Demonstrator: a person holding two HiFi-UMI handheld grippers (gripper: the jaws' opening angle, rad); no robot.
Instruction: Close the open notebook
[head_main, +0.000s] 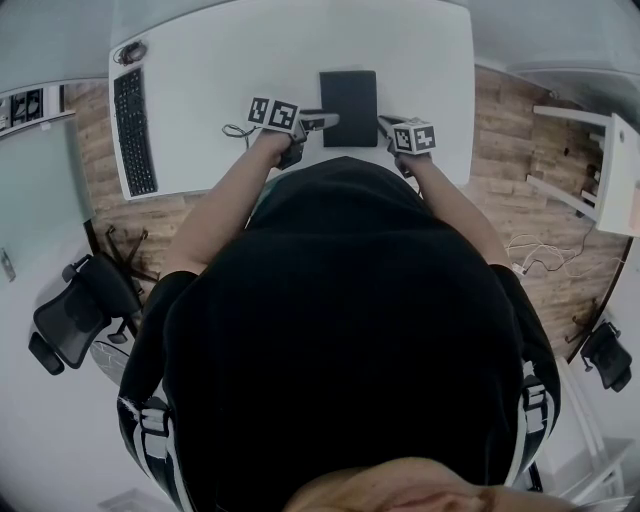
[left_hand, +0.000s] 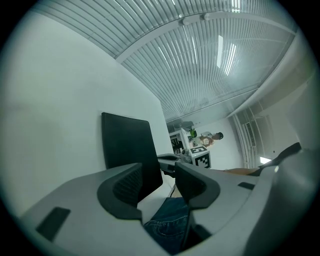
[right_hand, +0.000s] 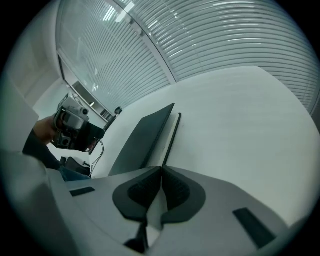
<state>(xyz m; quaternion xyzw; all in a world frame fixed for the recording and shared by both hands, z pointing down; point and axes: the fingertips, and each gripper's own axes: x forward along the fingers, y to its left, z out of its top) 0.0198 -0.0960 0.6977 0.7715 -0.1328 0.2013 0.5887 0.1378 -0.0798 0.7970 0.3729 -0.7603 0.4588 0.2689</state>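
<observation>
A black notebook lies flat with its cover down on the white table. My left gripper is at the notebook's near left corner. In the left gripper view its jaws stand open with nothing between them, and the notebook lies just beyond the left jaw. My right gripper is at the near right corner. Its jaws are shut pad to pad and empty, with their tips just short of the notebook. The left gripper shows across the notebook in the right gripper view.
A black keyboard lies along the table's left side, with a thin cable near the front edge. A black office chair stands on the floor at the left. White furniture stands at the right.
</observation>
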